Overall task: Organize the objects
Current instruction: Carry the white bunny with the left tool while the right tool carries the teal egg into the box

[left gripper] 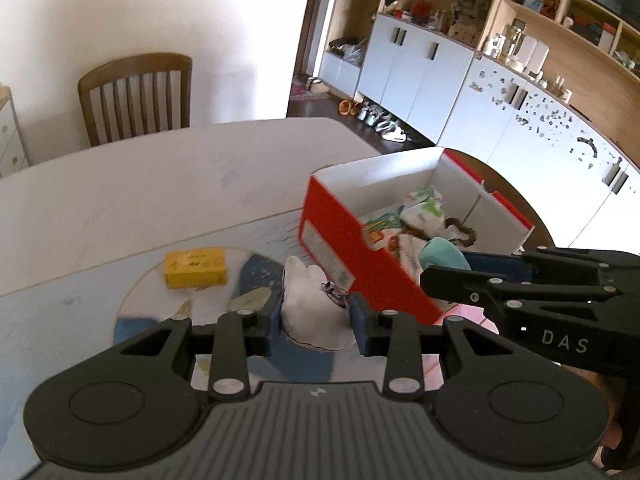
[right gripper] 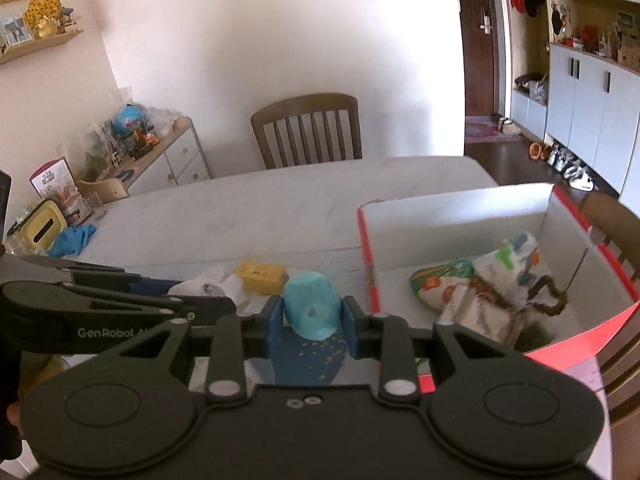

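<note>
My left gripper (left gripper: 316, 316) is shut on a white plush toy (left gripper: 310, 312) with a metal clip (left gripper: 335, 291), just above the patterned mat. My right gripper (right gripper: 310, 318) is shut on an upturned teal cup (right gripper: 310, 306), held left of the red box's near corner; the cup also shows in the left wrist view (left gripper: 442, 254). The open red-and-white box (left gripper: 352, 256) (right gripper: 370, 276) holds several printed packets (right gripper: 476, 288) and a dark furry piece (right gripper: 548, 296). A yellow box (left gripper: 196, 268) (right gripper: 262, 278) lies on the mat.
The white table (left gripper: 140, 184) has a wooden chair (left gripper: 136, 96) behind it. A patterned mat (left gripper: 80, 308) covers the near table. Blue gloves (right gripper: 72, 238) and a yellow tissue box (right gripper: 42, 228) lie at the far left. White cabinets (left gripper: 420, 68) line the right wall.
</note>
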